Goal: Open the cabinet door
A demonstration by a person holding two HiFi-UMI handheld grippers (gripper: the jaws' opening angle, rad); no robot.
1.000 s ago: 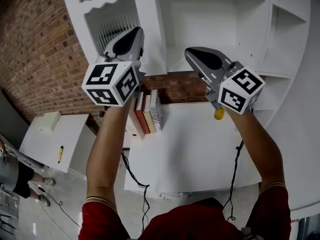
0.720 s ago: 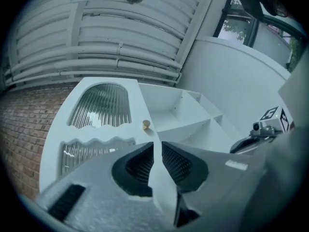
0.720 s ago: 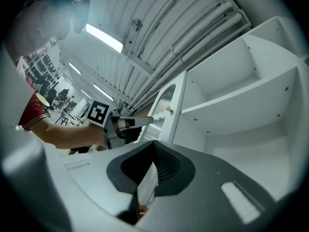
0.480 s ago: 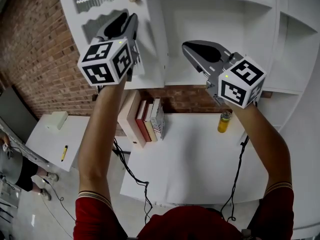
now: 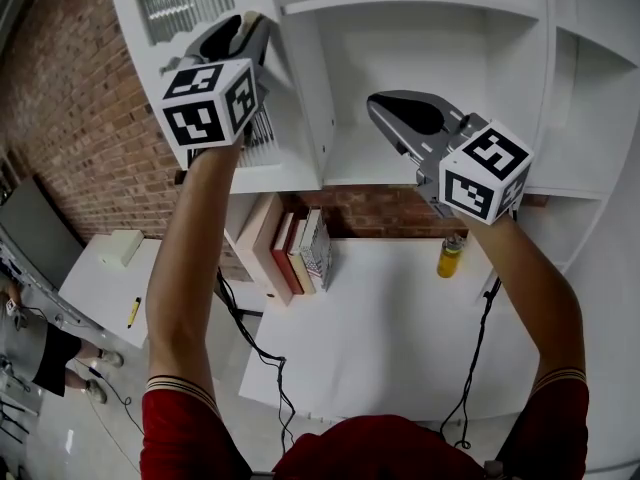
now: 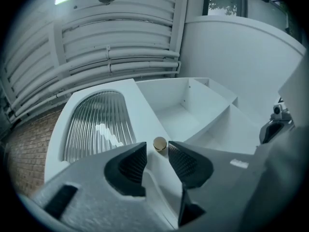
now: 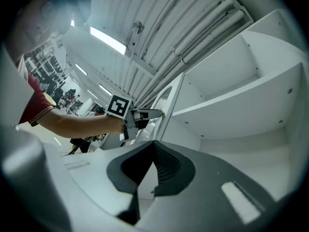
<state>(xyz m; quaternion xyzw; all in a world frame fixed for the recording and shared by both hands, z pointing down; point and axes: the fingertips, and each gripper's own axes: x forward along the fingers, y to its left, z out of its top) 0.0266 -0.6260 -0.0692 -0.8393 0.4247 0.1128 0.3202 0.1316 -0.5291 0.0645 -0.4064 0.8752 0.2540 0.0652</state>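
Red-sleeved, our arms stretch up toward the cabinet. We hold the left gripper point(image 5: 254, 23) high at the cabinet door point(image 5: 295, 118) and the right gripper point(image 5: 378, 108) lower, aimed into the open shelves point(image 5: 430, 68). Below us a white bench point(image 5: 400, 318) carries books point(image 5: 300, 248) and a yellow bottle point(image 5: 450, 256), beside a brick wall point(image 5: 60, 118). Our left jaws have just been opening and stand spread, pinching nothing. The door's round knob point(image 6: 160, 144) sits just beyond their tips, in line with the gap. The door, with its ribbed glass pane point(image 6: 99, 124), stands swung out from the shelves. Our right jaws are pressed together, empty.
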